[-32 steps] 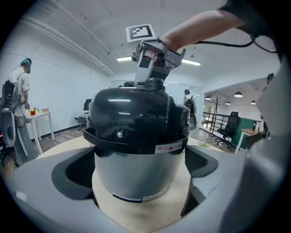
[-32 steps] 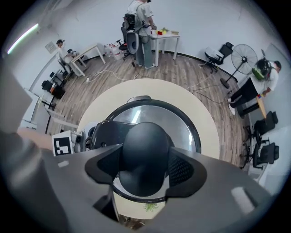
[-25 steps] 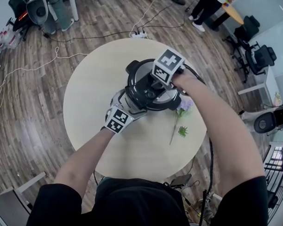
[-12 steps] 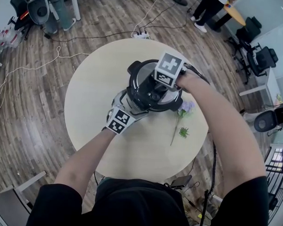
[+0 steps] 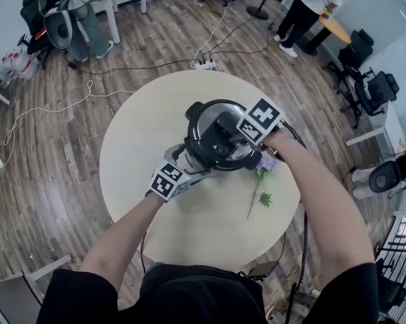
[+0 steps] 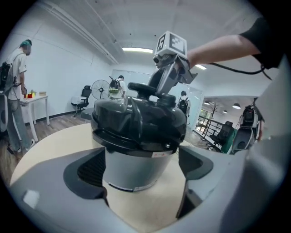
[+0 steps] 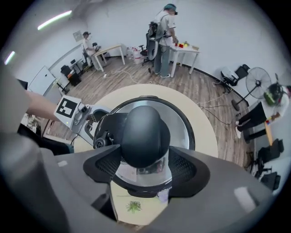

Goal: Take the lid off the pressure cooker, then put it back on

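The pressure cooker [image 5: 214,135] stands mid-table with its black lid [image 6: 138,120] on the grey body. From above, my right gripper [image 5: 242,134] reaches down onto the lid. Its jaws close on either side of the rounded black lid handle [image 7: 144,134], and the pads touch it. My left gripper [image 5: 184,165] lies low at the cooker's near left. The cooker body [image 6: 141,166] stands between its wide jaws [image 6: 141,182], which have just been closing. Both pads are still apart from the body's sides.
The cooker sits on a round beige table [image 5: 137,149]. An artificial flower [image 5: 262,186] lies on it to the right of the cooker. A power strip [image 5: 205,65] and cables lie on the wood floor beyond. People stand at a far desk [image 7: 184,50].
The right gripper's marker cube has swung from the lid's far side towards its right side. The left gripper stays at the cooker's near left. The head view has shifted slightly.
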`<control>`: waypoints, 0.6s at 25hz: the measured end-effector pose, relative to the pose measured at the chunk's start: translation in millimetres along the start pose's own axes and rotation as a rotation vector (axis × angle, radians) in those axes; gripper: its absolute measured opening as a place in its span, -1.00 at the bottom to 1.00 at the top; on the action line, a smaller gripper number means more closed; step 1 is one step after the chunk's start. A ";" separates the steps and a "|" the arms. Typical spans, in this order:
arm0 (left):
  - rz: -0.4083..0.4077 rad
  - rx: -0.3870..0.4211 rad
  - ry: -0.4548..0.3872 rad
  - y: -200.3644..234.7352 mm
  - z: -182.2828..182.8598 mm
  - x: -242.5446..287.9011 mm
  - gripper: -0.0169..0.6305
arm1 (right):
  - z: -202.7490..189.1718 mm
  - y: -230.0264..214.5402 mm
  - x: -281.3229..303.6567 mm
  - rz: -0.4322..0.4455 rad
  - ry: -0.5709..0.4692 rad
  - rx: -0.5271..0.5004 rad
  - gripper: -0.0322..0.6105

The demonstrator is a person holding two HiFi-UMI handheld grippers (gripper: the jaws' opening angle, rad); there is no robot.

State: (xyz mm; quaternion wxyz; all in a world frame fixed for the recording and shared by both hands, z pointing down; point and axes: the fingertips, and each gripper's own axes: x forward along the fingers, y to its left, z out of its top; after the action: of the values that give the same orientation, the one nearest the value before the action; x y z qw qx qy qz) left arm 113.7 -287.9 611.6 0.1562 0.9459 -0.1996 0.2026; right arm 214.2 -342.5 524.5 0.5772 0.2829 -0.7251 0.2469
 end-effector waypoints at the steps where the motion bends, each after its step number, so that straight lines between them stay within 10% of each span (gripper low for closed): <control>1: 0.001 -0.008 -0.010 -1.1 1.1 -9.9 0.54 | -4.4 -0.7 -7.8 0.002 -0.038 0.034 0.15; 6: 0.078 -0.091 -0.156 -3.9 18.6 -76.4 -0.12 | -53.9 24.5 -44.8 0.006 -0.259 0.156 0.02; 12: 0.198 -0.022 -0.393 -23.7 87.3 -150.7 -0.89 | -100.2 78.5 -81.1 -0.187 -0.678 0.347 -0.48; 15: 0.249 0.034 -0.472 -30.0 124.1 -174.2 -0.94 | -107.5 84.4 -118.0 -0.328 -0.918 0.440 -0.66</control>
State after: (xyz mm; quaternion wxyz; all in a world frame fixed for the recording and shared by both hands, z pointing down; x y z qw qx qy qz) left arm 20.7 -253.7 419.7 0.0633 0.9377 -0.3417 -0.0028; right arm 251.0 -193.4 429.3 0.1587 0.5858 -0.7804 0.1502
